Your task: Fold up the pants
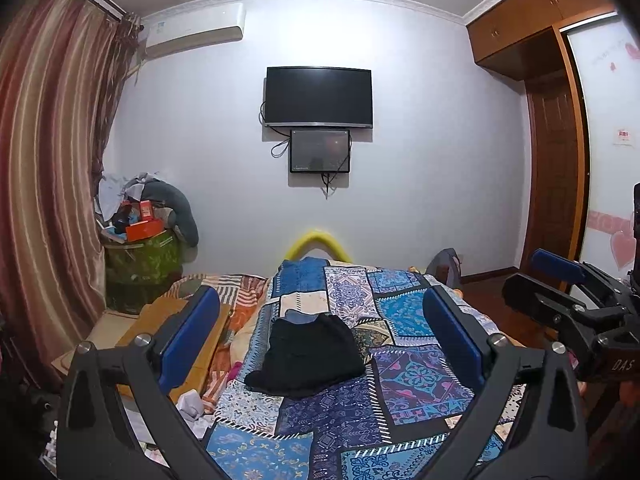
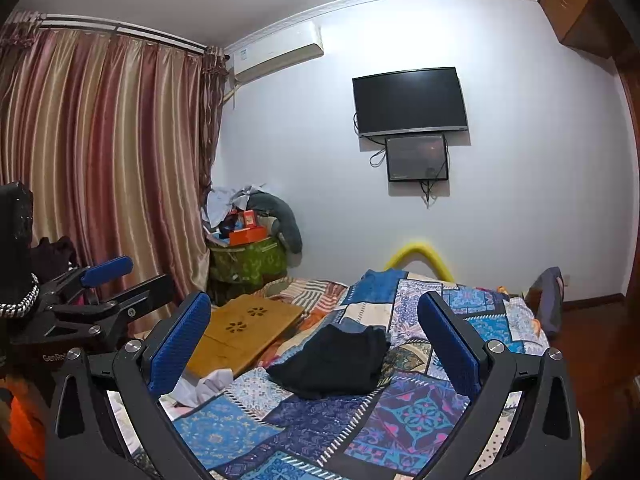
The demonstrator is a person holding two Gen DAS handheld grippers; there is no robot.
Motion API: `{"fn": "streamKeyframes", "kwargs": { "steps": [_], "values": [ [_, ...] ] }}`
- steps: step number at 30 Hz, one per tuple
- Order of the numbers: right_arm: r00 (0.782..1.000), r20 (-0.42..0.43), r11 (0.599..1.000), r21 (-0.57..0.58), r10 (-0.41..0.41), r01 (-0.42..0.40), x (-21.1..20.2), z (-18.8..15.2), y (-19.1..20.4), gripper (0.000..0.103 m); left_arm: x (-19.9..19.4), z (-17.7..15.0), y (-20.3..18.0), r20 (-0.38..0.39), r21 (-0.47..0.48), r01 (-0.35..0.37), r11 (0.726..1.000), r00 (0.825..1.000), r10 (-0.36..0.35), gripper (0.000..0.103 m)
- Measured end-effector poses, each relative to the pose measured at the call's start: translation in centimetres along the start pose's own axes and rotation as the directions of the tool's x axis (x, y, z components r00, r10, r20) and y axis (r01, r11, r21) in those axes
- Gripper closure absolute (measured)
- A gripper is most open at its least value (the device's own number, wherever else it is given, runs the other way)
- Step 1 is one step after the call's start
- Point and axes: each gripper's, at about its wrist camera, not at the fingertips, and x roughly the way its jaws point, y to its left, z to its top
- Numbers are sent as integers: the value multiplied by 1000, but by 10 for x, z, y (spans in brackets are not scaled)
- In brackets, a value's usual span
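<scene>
Both grippers, left gripper (image 1: 320, 332) and right gripper (image 2: 316, 340), hover with jaws apart, gripping nothing, above folded black pants (image 1: 310, 354) mid-bed on a patchwork quilt (image 1: 416, 384).

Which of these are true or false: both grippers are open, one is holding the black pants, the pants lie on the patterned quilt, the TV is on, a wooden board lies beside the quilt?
1. Both the left gripper and the right gripper are open. True.
2. One holds the black pants. False: neither touches them.
3. The pants lie on the patterned quilt. True.
4. The TV is on. False: its screen is dark.
5. A wooden board lies beside the quilt. True.
</scene>
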Motion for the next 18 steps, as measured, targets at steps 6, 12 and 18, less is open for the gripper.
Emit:
{"fn": "streamKeyframes", "kwargs": {
  "steps": [6, 12, 18],
  "values": [
    [1000, 5, 1000, 3, -3, 3, -2, 0, 0, 0, 4, 0, -2, -30, 18, 24, 1000, 999, -23, 0],
    [1000, 5, 1000, 3, -2, 2, -2, 0, 0, 0, 8, -1, -2, -40, 7, 32, 999, 999, -31, 0],
    [1000, 3, 1000, 7, -3, 3, -1, 0, 0, 0, 10, -3, -5, -45, 15, 40, 999, 998, -39, 0]
  ]
}}
